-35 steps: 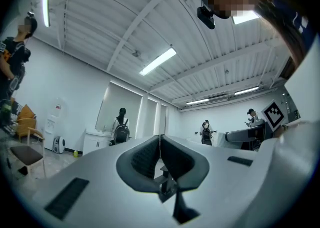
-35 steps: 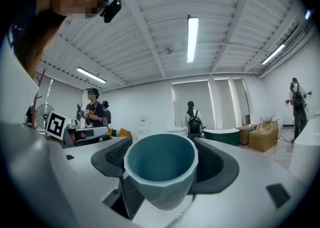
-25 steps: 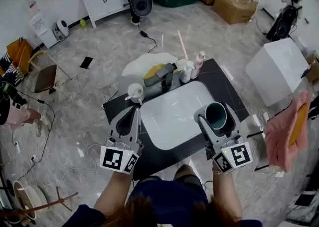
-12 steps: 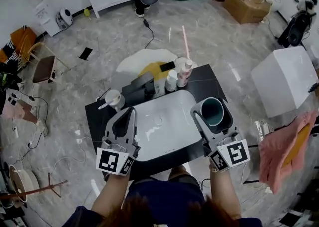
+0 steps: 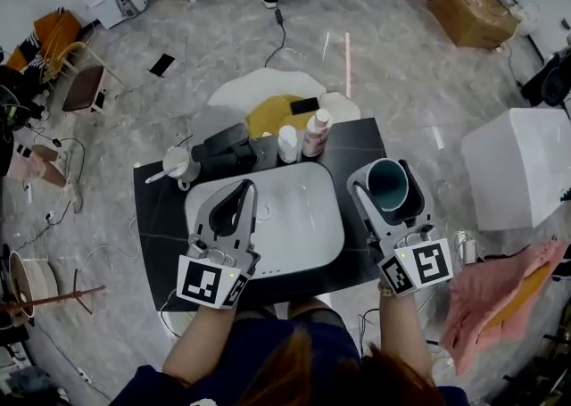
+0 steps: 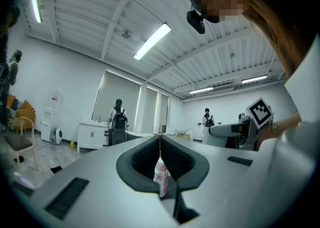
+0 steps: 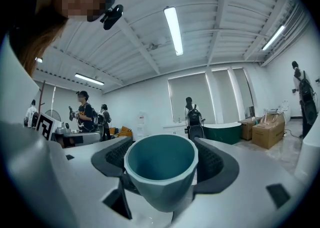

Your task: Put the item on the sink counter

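Teal cup [image 7: 160, 164]: clenched upright in the right gripper [image 5: 384, 186], mouth to the ceiling; we see nothing inside it.
Right fingers: spread wide and pressed on the cup's two sides, one on each; we find this grip the same as a second ago.
Left fingers: closed tip to tip on nothing. The left gripper [image 5: 243, 188] hovers over the left part of the sink basin [image 5: 299, 217]; the bottle seen through its hollow stands well beyond it.
Position of the cup: over the dark strip of desk [image 5: 161, 208] right of the basin. We cannot tell whether its base touches the surface.
What has just changed: a second ago the cup overlapped the basin's right corner; now it lies clear of the white rim, above bare desk. The left gripper has kept its place beside the basin.
Meaning for the task: we judge the carry nearly done. What is left is to lower the cup flat on the desk, release the fingers and draw back without tipping it.
Risk: the strip is narrow, so a cup set too far right would sit near the desk's edge.
Further out on the desk: black faucet [image 5: 227, 150], white bottle [image 5: 287, 143], pink bottle [image 5: 315, 132], white mug with a brush [image 5: 178, 163], all behind the basin and well apart from the cup.
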